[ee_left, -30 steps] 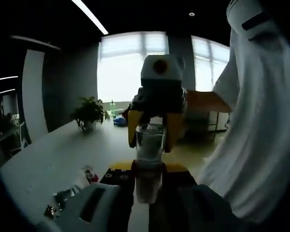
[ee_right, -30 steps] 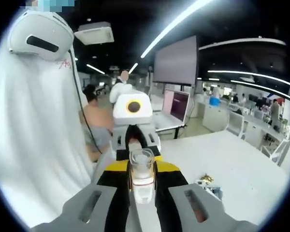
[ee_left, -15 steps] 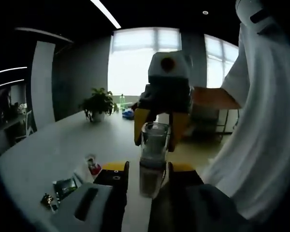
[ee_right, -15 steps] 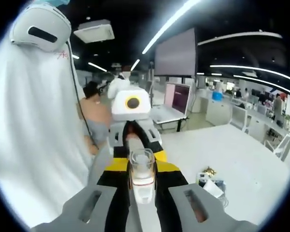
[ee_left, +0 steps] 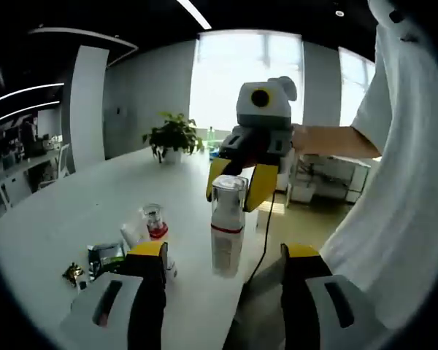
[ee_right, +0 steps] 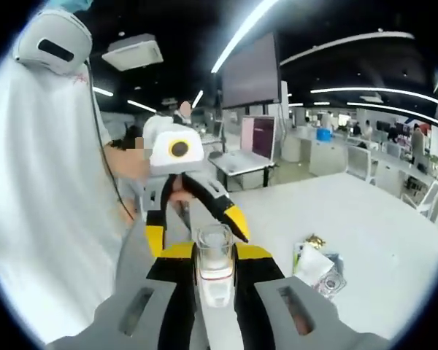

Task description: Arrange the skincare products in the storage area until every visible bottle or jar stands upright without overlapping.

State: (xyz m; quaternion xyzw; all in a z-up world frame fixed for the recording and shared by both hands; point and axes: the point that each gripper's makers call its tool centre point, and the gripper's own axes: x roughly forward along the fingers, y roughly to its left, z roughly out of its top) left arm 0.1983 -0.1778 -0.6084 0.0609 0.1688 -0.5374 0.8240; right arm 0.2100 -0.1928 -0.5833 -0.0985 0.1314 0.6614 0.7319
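Our right claw point(ee_right: 215, 281) pinches a clear-capped bottle point(ee_right: 214, 271) above the white table point(ee_right: 365, 240); our left claw point(ee_left: 220, 271) is spread wide, clear of the bottle point(ee_left: 226, 230). On the table, a small jar point(ee_left: 154, 220) stands among packets point(ee_left: 106, 257). A potted plant point(ee_left: 174, 137) sits by bright windows. The bottle's label is too blurred to read.

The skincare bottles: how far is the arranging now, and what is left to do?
Done: a small jar stands upright on the table. In hand: the right tool is shut on a white bottle, not yet set down; the left tool is open. Left: stand this bottle beside the jar, apart.
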